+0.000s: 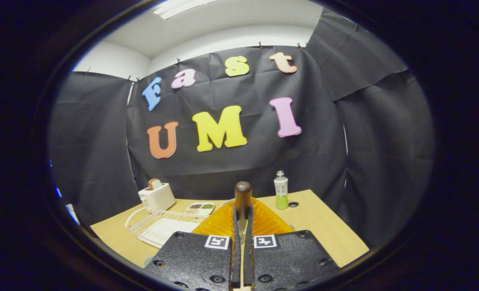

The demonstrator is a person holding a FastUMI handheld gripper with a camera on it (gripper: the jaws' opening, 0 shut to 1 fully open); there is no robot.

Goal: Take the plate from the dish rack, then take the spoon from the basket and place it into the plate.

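My gripper (242, 213) is shut on a spoon (242, 193) that stands upright between the fingers. Its dark brown rounded handle end sticks up above the fingertips, and the bowl is hidden below them. Just beyond and under the fingers lies an orange ribbed vessel (263, 220); I cannot tell whether it is the basket or a plate. Left of it stands a white wire dish rack (158, 228) on the wooden table (324, 230). A pale rounded edge (147, 262) shows beside the left finger, too little of it to name.
A white toaster (157, 197) with bread in it stands behind the rack. A small compartment tray (200, 207) lies next to it. A bottle of green drink (281, 190) stands at the back right near a hole in the table. Black cloth walls close the booth.
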